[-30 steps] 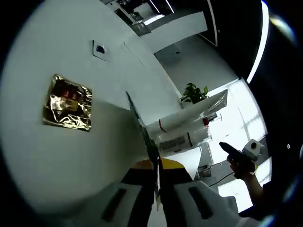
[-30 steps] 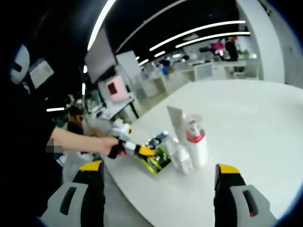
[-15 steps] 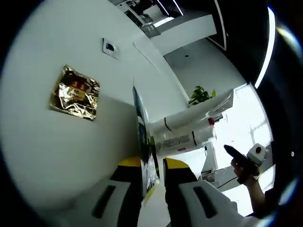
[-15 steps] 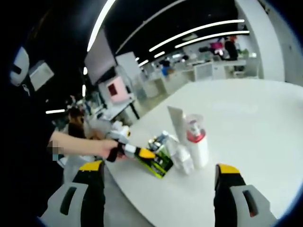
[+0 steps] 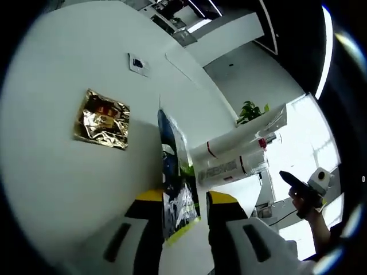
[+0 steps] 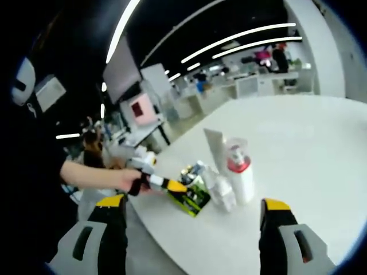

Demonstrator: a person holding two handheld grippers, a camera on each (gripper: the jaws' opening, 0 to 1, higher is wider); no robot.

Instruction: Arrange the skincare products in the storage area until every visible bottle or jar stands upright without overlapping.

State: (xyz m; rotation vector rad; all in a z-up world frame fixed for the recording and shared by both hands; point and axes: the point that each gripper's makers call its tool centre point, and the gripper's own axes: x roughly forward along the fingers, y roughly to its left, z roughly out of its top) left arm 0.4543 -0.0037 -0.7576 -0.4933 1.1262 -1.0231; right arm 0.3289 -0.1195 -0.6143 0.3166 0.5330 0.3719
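My left gripper (image 5: 186, 198) is shut on a flat dark-blue packet (image 5: 174, 180) with a green-yellow edge, held upright over the white table (image 5: 51, 172). Beyond the packet, a white tube (image 5: 241, 133) and a white bottle with a red cap (image 5: 232, 166) appear side by side. In the right gripper view, the left gripper (image 6: 172, 185) holds the packet (image 6: 193, 195) next to the tube (image 6: 214, 146), the red-capped bottle (image 6: 239, 175) and a small clear bottle (image 6: 221, 192), all upright. My right gripper (image 6: 194, 204) is open and empty, well short of the group.
A crumpled gold foil packet (image 5: 103, 119) lies flat on the table, left of the held packet. A small square plate (image 5: 137, 64) sits farther off. The table's near edge (image 6: 150, 229) curves close to the bottles. A person's hand (image 6: 123, 177) holds the left gripper.
The held packet has turned from edge-on to showing its printed face between the left jaws. The left gripper view has shifted a little. The right gripper has stayed put and open.
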